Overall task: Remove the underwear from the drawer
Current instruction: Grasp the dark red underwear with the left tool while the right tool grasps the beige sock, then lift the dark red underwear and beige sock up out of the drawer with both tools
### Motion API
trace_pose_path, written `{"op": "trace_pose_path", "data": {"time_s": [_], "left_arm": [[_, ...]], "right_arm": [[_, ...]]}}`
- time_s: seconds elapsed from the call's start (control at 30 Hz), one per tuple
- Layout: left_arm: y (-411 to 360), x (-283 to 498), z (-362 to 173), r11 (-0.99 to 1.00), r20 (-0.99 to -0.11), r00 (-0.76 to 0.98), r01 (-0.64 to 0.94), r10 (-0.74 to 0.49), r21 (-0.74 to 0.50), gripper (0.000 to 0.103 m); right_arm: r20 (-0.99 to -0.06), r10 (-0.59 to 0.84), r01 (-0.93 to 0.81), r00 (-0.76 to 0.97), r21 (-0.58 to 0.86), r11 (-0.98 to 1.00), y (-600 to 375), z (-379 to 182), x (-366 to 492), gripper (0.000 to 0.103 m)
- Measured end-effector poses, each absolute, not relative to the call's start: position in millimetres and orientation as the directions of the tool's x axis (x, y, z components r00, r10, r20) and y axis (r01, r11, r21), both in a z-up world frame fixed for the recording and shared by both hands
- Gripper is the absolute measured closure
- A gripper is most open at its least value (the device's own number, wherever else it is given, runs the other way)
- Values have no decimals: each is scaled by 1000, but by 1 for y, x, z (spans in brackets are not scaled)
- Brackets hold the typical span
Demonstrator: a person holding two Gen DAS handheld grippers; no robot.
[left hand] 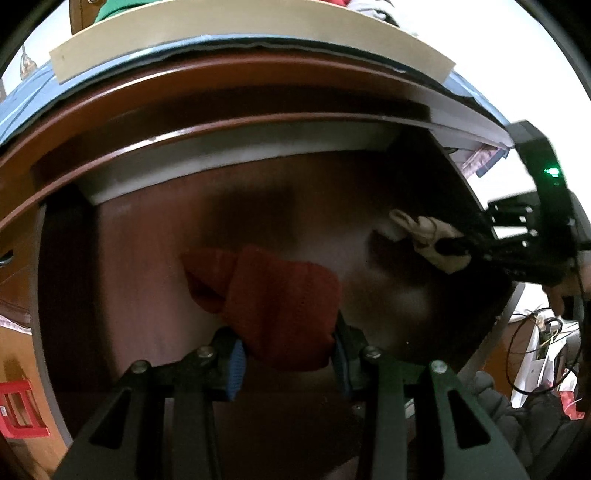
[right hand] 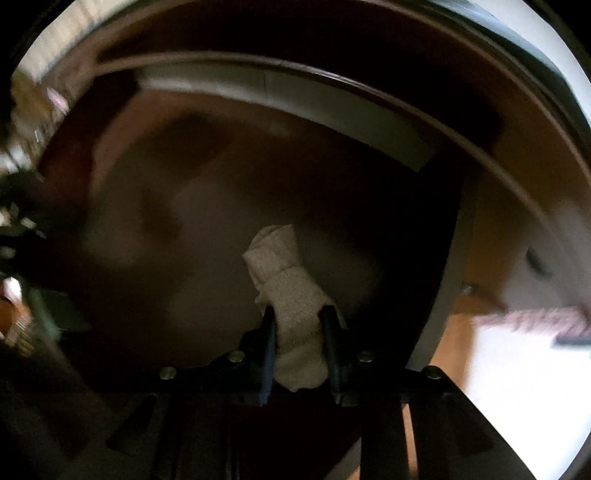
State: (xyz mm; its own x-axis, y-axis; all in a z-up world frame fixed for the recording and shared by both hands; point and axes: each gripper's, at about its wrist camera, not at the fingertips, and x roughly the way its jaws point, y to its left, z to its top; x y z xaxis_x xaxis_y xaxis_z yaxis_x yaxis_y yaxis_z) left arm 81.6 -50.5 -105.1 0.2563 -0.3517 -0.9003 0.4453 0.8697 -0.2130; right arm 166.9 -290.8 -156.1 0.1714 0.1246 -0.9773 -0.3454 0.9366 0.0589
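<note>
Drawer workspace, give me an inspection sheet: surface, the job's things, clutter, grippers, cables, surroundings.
Surface: open drawer, reddish-brown wood bottom, blurred.
Job's things: red underwear and white underwear, both bunched, each in a gripper over the drawer.
Clutter: nothing seen in the drawer besides the two garments.
Grippers: left gripper shut on the red underwear; right gripper shut on the white underwear.
Cables: black wire loop outside the drawer's right side.
Surroundings: red plastic stool at far left; pale board on the top above.
</note>
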Motion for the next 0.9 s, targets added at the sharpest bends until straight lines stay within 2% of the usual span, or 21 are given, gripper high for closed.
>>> {"op": "trace_pose_path", "data": {"time_s": [0.2,0.5,0.9], "left_arm": [[-58,74,-108,869,-904,262,455,-338,-193,65],[-63,62,-101,868,-908,275,470,-315,-159,65],[-52,45,-71,867,-877,345,477,-335,-144,65]], "right_arm": [[-905,373,-194,204,336,922,-297,-141,134,77],[-794,508,-88,333,510,856,-284,-122,109,77],[-748,518,-147,415,507,849,-265,-85,102,77]]}}
